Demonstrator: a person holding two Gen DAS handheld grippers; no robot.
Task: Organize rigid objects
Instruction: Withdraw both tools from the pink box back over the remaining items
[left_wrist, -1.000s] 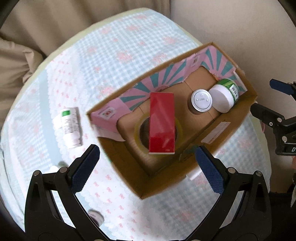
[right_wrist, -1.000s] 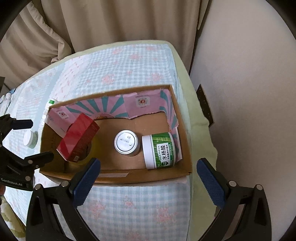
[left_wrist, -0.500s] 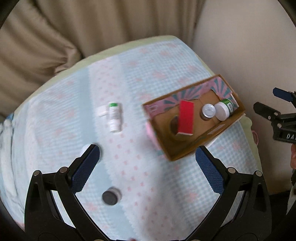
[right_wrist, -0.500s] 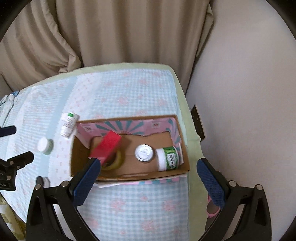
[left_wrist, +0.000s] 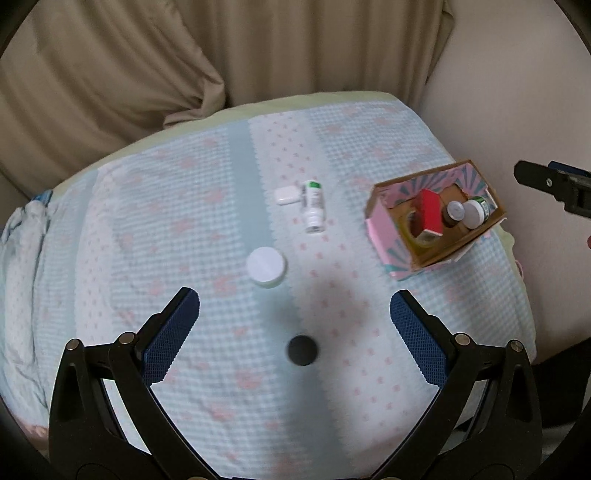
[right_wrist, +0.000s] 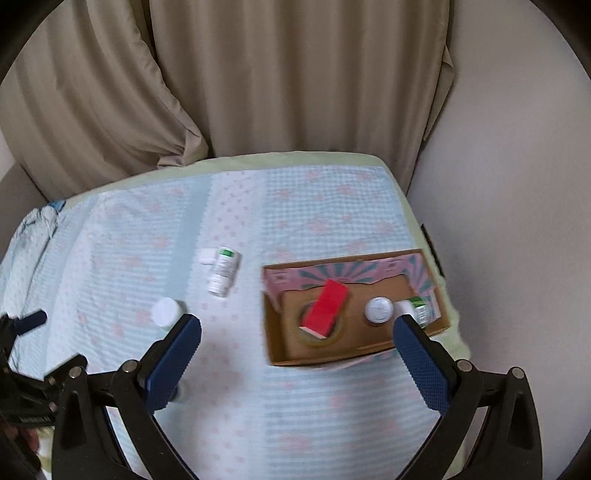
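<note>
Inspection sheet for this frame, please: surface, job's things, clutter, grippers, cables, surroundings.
Surface: bed cover, checked blue with pink print.
Job's things: cardboard box holds a red box leaning on a tape roll, plus two jars. Still loose: a lying bottle, a small white case, a white-lidded jar, a black cap.
Clutter: nothing seen.
Grippers: left gripper and right gripper both open, empty.
Cables: nothing seen.
Surroundings: beige curtain, plain wall.

A bed (left_wrist: 207, 192) under a blue-and-pink checked cover carries a cardboard box (right_wrist: 280, 343) at three o'clock. A lying white bottle (left_wrist: 314, 206) touches a small white case (left_wrist: 286, 195) near twelve; a white-lidded jar (left_wrist: 266, 266) sits centrally, a black cap (left_wrist: 302, 350) toward six.
</note>
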